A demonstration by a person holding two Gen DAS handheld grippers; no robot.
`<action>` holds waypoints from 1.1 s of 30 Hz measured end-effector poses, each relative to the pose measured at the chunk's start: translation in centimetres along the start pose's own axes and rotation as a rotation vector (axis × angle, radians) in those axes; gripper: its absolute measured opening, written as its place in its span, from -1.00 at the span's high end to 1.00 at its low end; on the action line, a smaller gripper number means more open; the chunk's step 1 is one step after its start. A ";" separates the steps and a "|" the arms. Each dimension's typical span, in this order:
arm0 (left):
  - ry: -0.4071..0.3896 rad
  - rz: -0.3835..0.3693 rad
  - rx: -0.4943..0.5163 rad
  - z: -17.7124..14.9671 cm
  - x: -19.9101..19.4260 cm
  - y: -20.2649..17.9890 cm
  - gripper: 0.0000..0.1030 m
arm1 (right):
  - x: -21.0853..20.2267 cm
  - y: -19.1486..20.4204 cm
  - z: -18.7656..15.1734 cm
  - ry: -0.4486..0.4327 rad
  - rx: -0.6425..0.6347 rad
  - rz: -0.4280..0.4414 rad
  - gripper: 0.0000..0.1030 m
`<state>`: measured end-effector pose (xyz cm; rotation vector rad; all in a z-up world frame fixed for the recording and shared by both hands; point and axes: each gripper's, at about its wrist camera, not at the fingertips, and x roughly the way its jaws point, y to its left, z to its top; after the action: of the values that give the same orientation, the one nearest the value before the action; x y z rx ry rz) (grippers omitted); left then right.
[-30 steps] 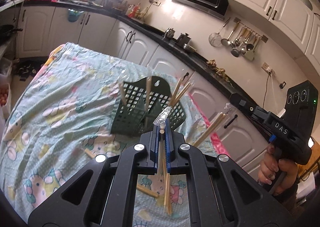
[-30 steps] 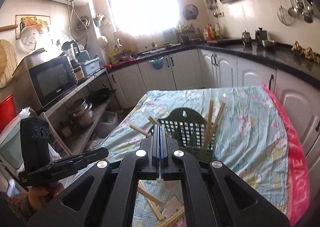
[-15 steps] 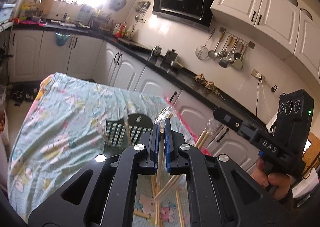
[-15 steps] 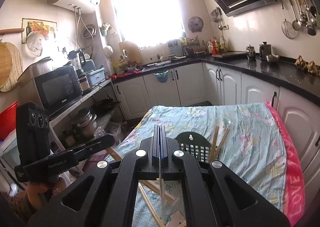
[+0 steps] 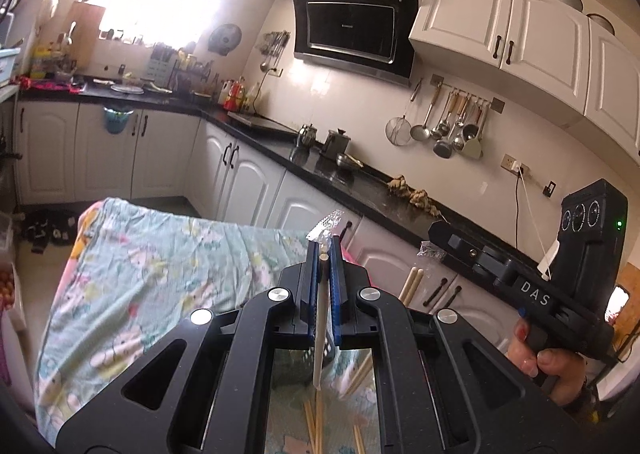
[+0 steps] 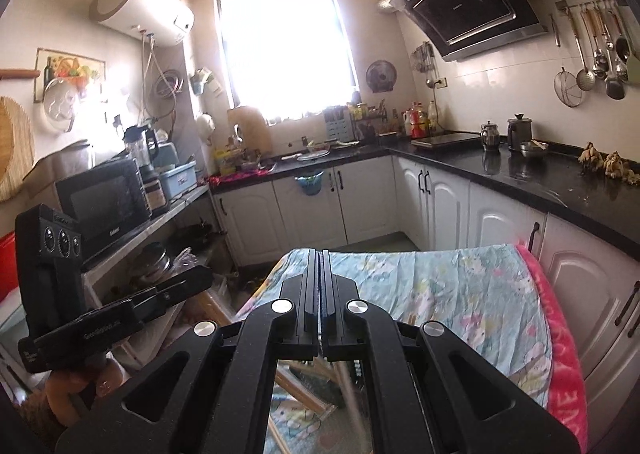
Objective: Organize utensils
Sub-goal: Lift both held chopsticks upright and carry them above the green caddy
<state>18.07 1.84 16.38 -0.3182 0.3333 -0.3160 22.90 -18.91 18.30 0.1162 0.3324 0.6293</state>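
Jaws of left gripper (image 5: 324,254) clamp a slender, plastic-wrapped wooden chopstick (image 5: 321,318).

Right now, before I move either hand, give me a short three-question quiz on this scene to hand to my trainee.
1. True or false: the left tongs are open and empty.
2. What do the right tongs grip? A) a metal ladle B) a pair of pale wooden chopsticks C) nothing
3. Fill in: the loose wooden chopsticks lie on a light blue cartoon-print ____.

Key:
1. False. They are shut on a plastic-wrapped pale chopstick.
2. B
3. cloth: the light blue cartoon-print cloth covering the table.
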 end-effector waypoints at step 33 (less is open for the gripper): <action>0.028 0.155 0.098 -0.9 8.1 0.7 0.95 | 7.2 -4.0 1.4 0.001 -0.011 -0.043 0.98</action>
<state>25.16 -0.56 13.14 -0.1903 0.3662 -0.1839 31.05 -17.88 16.83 0.0985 0.3312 0.5889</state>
